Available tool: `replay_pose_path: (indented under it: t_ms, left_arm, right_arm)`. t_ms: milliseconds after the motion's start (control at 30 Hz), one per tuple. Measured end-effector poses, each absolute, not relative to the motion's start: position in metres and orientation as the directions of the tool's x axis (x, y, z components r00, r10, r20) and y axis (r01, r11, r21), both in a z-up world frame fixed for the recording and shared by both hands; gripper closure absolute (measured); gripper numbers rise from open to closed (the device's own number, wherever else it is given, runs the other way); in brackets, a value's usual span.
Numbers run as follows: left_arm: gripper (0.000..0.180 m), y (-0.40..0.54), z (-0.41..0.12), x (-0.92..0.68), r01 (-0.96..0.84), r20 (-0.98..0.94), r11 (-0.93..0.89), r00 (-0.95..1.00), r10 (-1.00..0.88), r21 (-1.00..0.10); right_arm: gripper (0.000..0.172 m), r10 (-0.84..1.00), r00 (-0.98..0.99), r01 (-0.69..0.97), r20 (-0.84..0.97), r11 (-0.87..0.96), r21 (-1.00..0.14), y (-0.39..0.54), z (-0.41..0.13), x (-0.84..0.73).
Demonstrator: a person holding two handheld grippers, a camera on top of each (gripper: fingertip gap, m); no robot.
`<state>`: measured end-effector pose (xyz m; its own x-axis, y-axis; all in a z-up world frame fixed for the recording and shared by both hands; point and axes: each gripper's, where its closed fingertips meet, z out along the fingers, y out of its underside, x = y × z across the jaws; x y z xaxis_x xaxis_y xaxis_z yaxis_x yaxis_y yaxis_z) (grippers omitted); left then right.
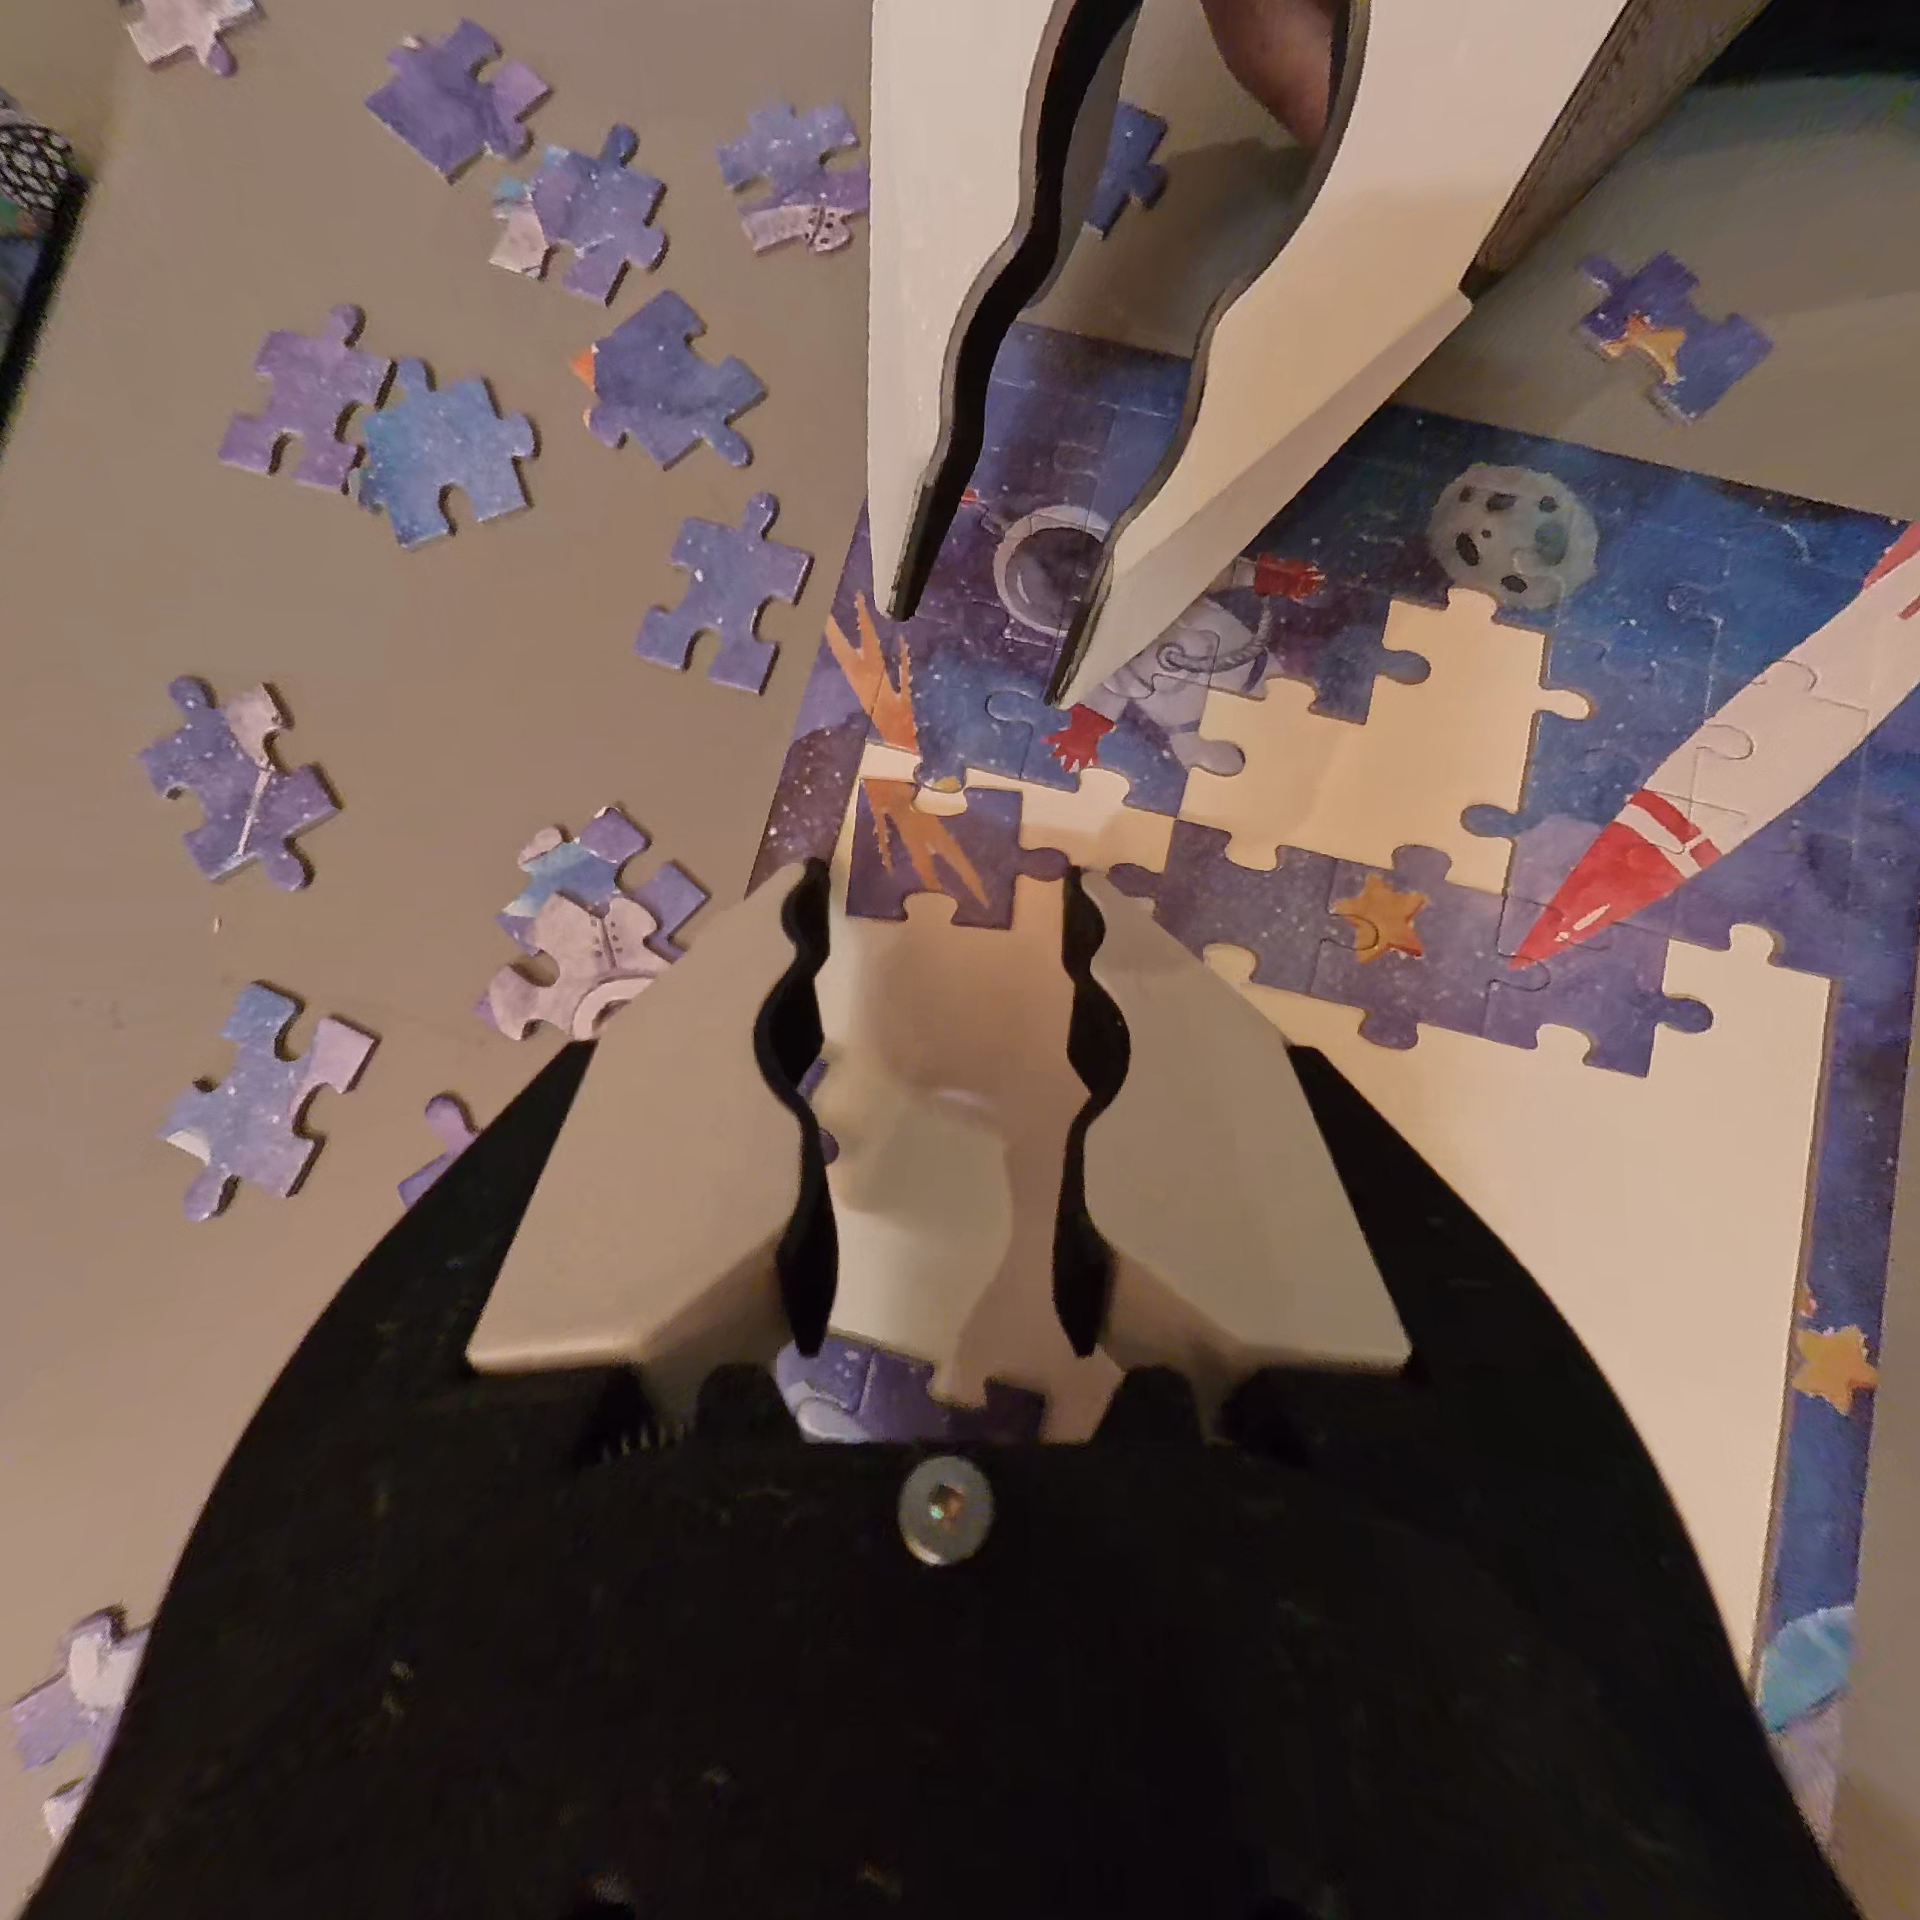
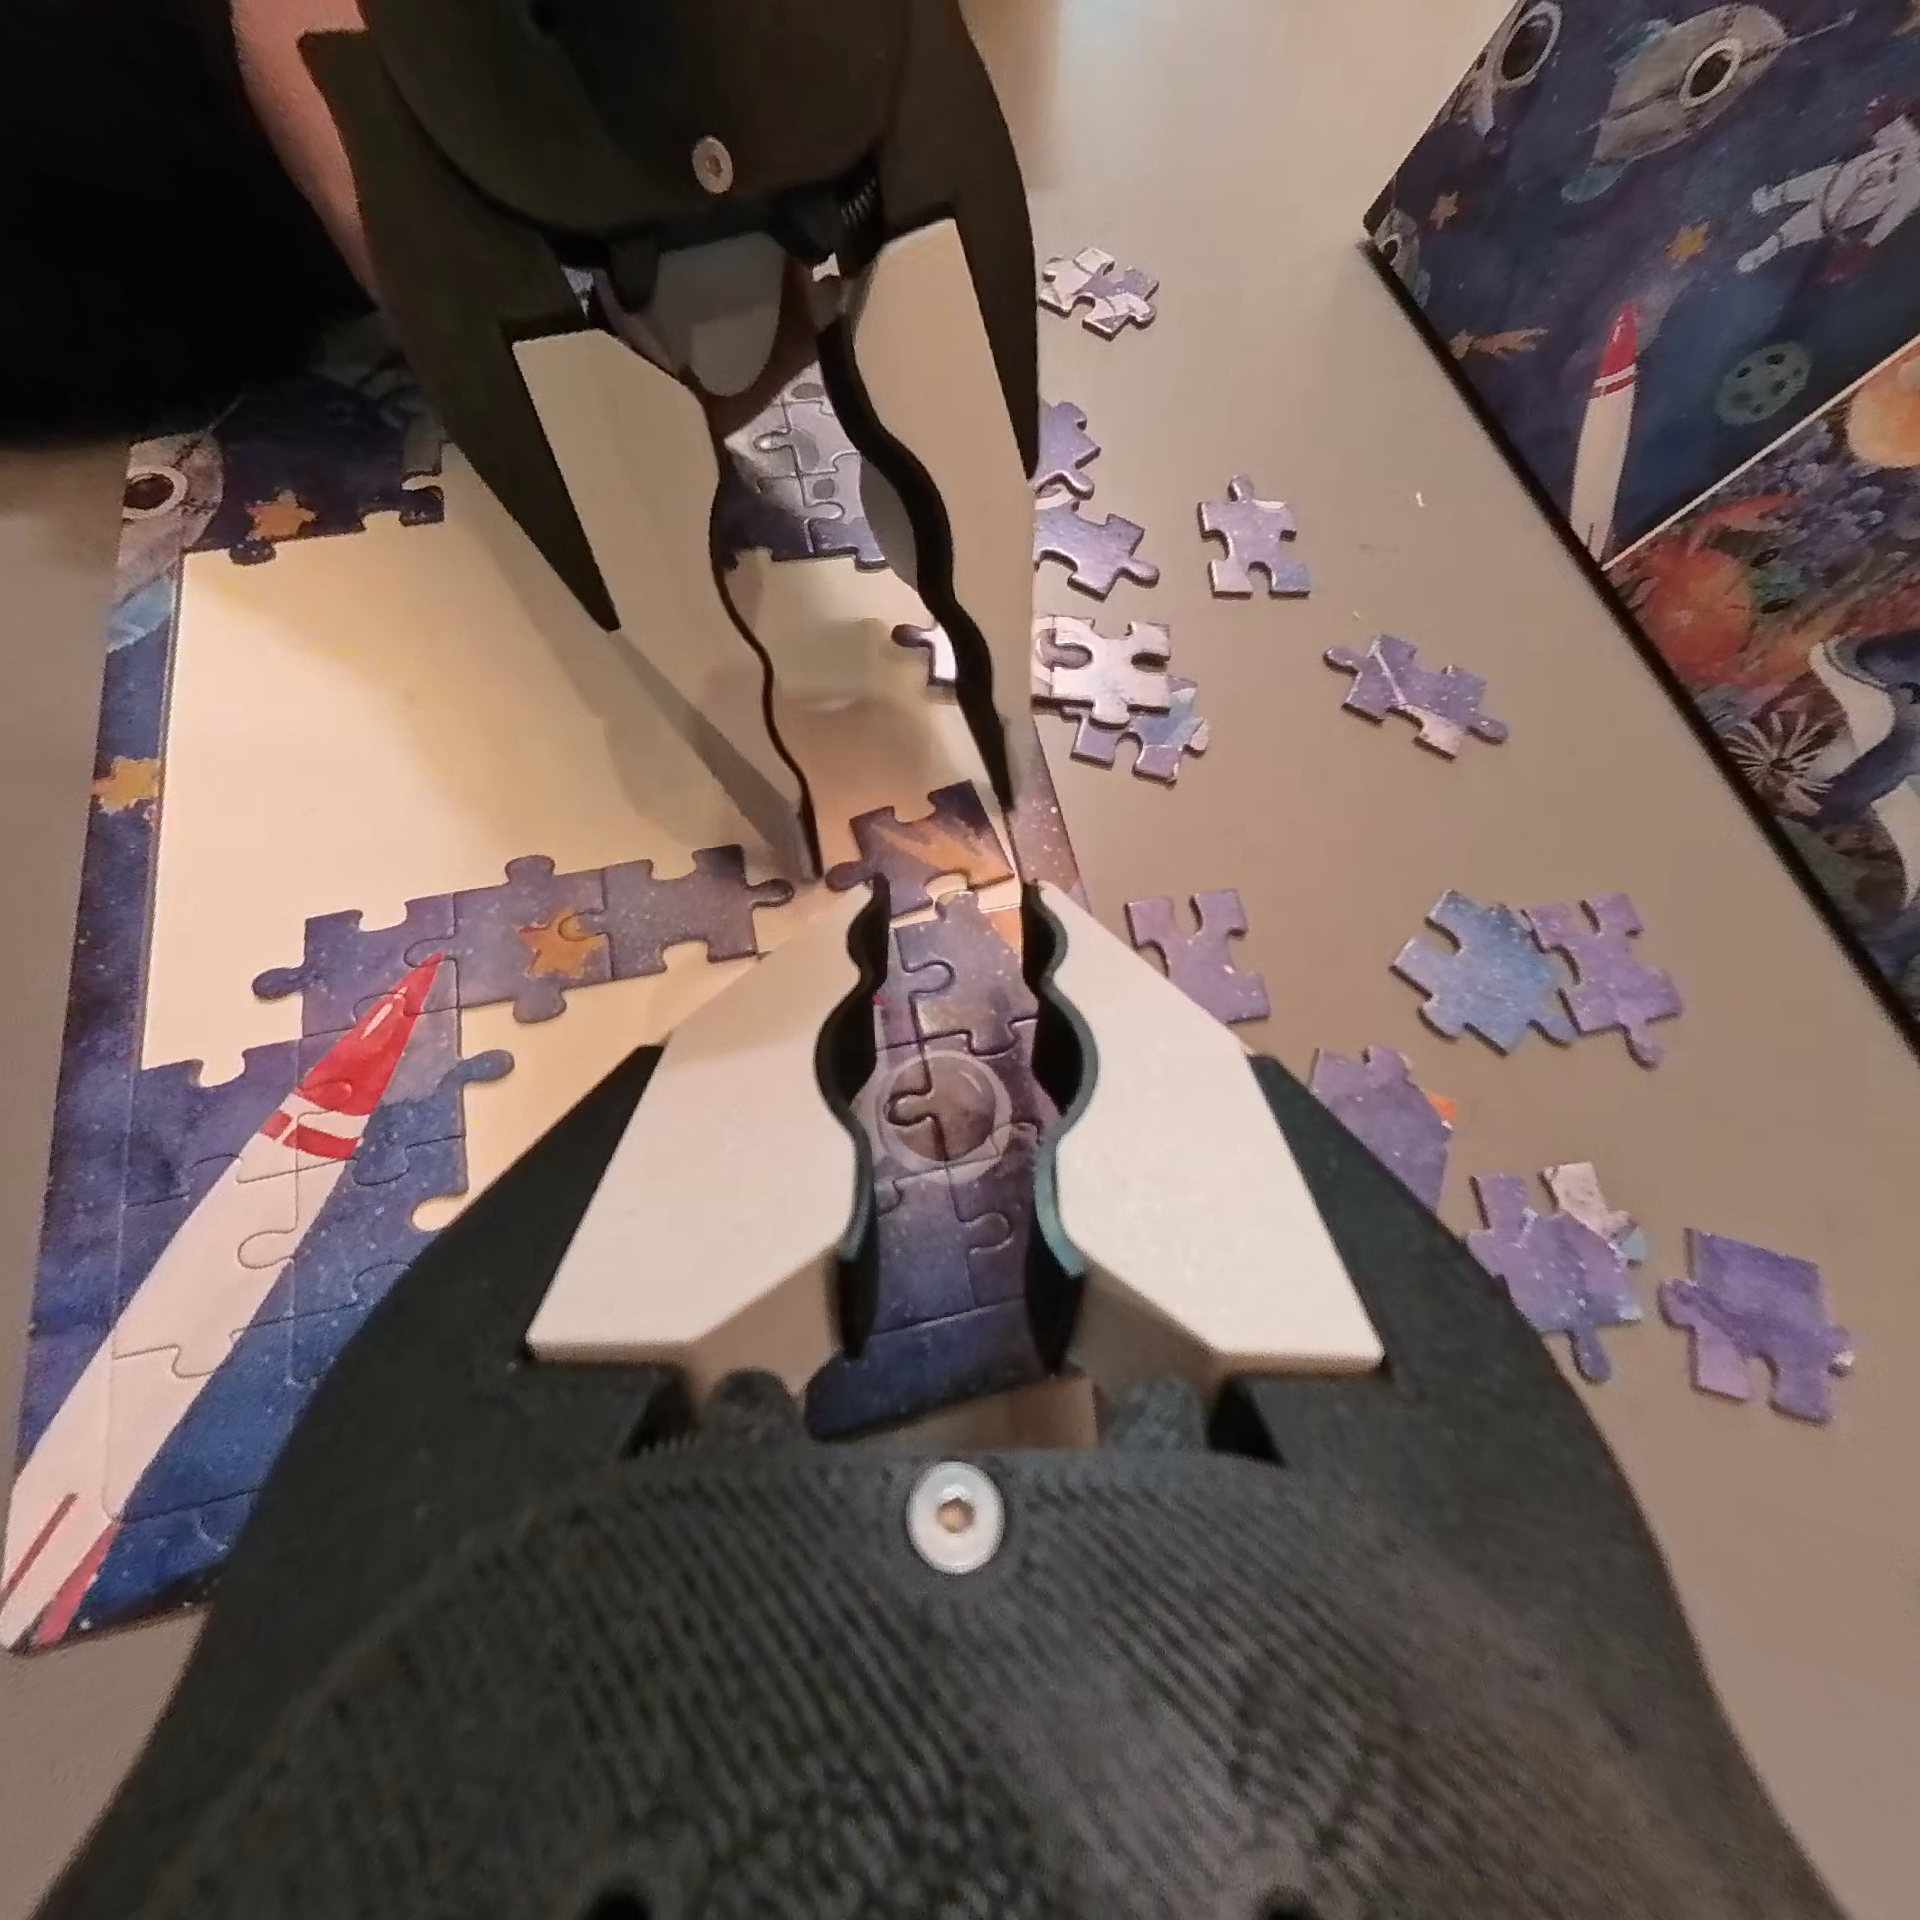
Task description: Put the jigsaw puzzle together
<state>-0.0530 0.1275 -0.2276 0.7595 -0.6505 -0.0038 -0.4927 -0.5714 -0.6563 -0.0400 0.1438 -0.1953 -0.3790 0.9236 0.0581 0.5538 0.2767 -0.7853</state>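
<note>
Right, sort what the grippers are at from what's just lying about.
At the grippers: left gripper, open, tips beside orange-streaked piece; right gripper, open, over half-built puzzle.
Lying about: loose purple pieces on the table; space-picture box.

A home-like tabletop (image 1: 312, 727): children's space jigsaw puzzle (image 1: 1455, 852), loose pieces (image 1: 447, 457), picture box (image 2: 1662, 260).

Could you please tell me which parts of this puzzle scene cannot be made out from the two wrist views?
- Left wrist view: the puzzle tray's near end is hidden by the left gripper's black body.
- Left wrist view: the piece behind the right gripper is mostly covered by its fingers.
- Right wrist view: the picture board is cut off by the right edge.
- Right wrist view: the top left is too dark.
</note>
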Motion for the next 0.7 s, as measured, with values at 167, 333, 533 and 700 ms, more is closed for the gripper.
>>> replay_pose_path:
  t_ms: [167,333,533,700]
  left_arm:
    - [0.142,0.1254,-0.2284,-0.0534,-0.511,-0.016,-0.571,0.754,-0.657,-0.643]
    - [0.139,0.1263,-0.2285,-0.0529,-0.501,-0.011,-0.577,0.761,-0.649,-0.645]
    - [0.150,0.1253,-0.2281,-0.0535,-0.525,-0.036,-0.564,0.752,-0.659,-0.637]
    - [0.150,0.1250,-0.2276,-0.0536,-0.519,-0.025,-0.563,0.749,-0.662,-0.643]
  right_arm:
    - [0.148,0.924,-0.378,0.556,0.057,0.276,-0.784,0.1443,-0.1961,-0.0400]
    - [0.148,0.925,-0.377,0.557,0.056,0.274,-0.784,0.1450,-0.1966,-0.0400]
    - [0.148,0.925,-0.376,0.559,0.057,0.275,-0.782,0.1454,-0.1971,-0.0399]
    - [0.148,0.926,-0.374,0.557,0.060,0.276,-0.783,0.1460,-0.1962,-0.0396]
